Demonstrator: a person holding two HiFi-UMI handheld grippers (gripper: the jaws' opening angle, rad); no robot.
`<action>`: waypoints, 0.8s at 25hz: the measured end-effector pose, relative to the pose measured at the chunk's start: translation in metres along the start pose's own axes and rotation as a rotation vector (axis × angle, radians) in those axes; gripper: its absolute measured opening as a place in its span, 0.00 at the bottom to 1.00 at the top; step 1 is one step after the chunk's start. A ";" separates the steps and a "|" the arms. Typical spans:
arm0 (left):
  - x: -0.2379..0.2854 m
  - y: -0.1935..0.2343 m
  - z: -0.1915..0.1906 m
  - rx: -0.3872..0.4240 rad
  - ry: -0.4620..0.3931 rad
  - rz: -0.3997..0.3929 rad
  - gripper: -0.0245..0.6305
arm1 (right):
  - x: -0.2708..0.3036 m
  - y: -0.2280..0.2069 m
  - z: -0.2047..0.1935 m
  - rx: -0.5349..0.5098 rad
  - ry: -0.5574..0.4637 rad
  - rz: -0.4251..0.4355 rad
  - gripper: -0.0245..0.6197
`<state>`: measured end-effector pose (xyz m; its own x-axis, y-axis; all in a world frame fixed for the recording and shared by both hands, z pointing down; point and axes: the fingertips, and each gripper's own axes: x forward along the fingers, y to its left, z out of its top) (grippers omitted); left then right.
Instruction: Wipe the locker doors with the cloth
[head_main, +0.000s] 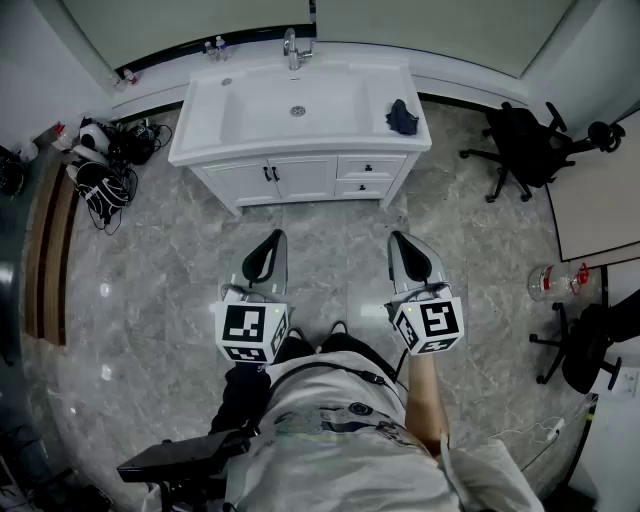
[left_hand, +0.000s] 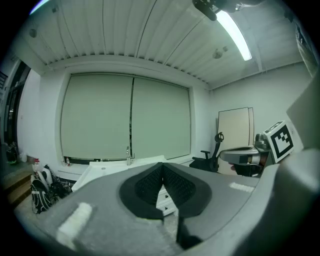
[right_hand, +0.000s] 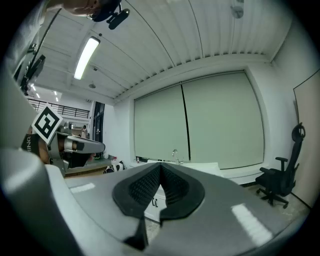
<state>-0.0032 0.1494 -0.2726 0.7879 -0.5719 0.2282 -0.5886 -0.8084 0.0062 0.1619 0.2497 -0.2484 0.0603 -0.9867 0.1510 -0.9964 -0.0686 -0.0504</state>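
I see the cloth as a small, dark blue, crumpled heap. It lies on the right end of the table, a white washstand top, just right of its sunken basin and near the front right corner. Nothing touches the cloth. Under the table are white cabinet doors with small dark handles, shut, and a stack of drawers to their right.

My left claw and right claw are held side by side over the grey marble floor, pointing towards the washstand and well apart from it. In the left gripper view the left claw's black ribbed pads meet at the tip with nothing between them. The right gripper view shows the same: the right claw's jaws are pressed together and empty, with the washstand beyond. A black office chair stands to the right of the washstand.
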 end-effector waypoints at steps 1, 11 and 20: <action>0.002 0.000 0.001 0.000 0.002 0.001 0.04 | 0.001 -0.002 0.000 0.000 0.001 0.000 0.04; 0.016 -0.018 0.000 0.002 0.000 0.006 0.04 | -0.001 -0.021 -0.003 0.008 -0.003 0.008 0.04; 0.031 -0.023 -0.003 -0.005 0.016 0.027 0.04 | 0.006 -0.040 -0.012 0.042 0.005 0.026 0.05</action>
<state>0.0345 0.1507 -0.2627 0.7685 -0.5914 0.2443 -0.6108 -0.7918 0.0045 0.2017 0.2482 -0.2331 0.0338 -0.9875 0.1539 -0.9942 -0.0489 -0.0953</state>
